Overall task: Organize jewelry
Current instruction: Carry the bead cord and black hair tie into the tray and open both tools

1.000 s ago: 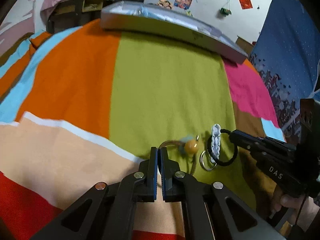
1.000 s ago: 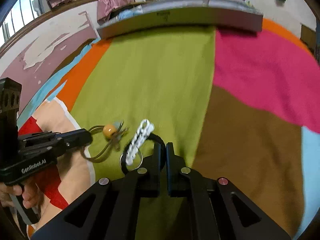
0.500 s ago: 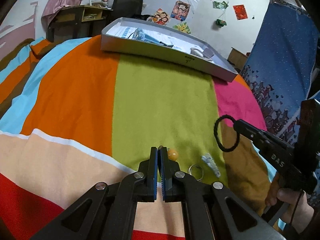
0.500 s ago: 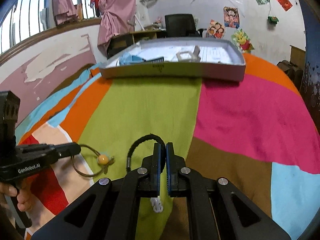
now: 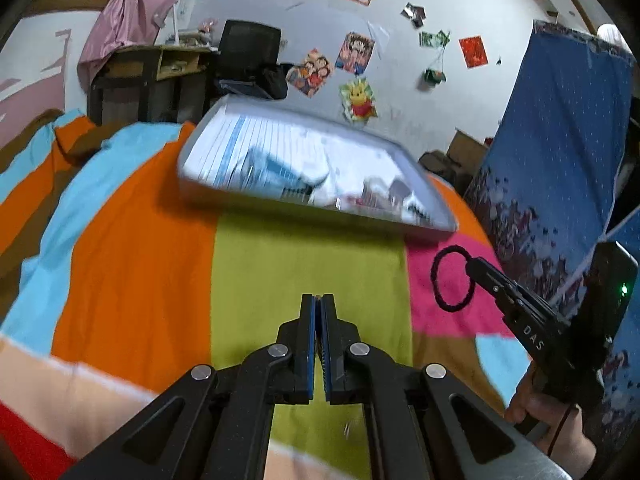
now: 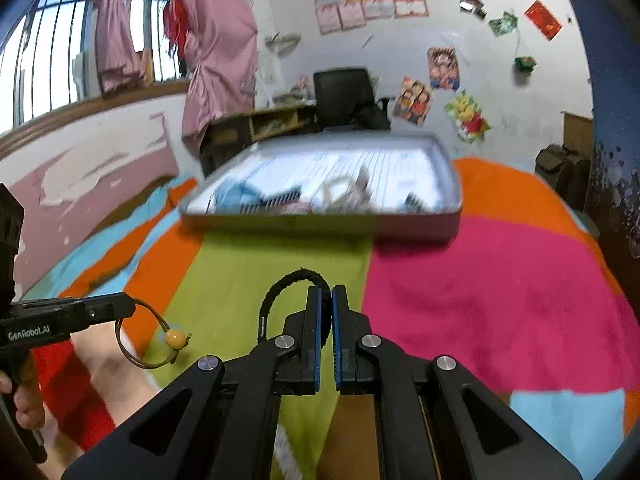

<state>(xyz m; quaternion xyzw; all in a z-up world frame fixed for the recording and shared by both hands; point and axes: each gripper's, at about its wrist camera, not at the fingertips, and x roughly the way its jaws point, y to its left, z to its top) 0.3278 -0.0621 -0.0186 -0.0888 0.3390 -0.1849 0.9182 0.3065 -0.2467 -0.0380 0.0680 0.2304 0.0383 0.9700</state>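
Observation:
My left gripper (image 5: 319, 300) is shut on a brown cord bracelet with an orange bead (image 6: 175, 338), which hangs from its tip in the right wrist view (image 6: 132, 308); the cord is hidden in the left wrist view. My right gripper (image 6: 325, 292) is shut on a black hair tie (image 6: 276, 296), also seen in the left wrist view (image 5: 452, 278) at its tip (image 5: 470, 266). Both are held above the striped blanket, short of the grey box lid tray (image 5: 436, 224), (image 6: 320, 224) that holds several items.
The colourful striped blanket (image 5: 304, 256) covers the bed. A desk (image 6: 256, 124) and black chair (image 6: 344, 96) stand behind the tray. A blue patterned cloth (image 5: 560, 160) hangs at the right. A pink curtain (image 6: 216, 48) hangs by the window.
Both grippers have lifted off the blanket with their items and moved toward the tray. The white chain and metal ring left on the blanket have dropped out of view.

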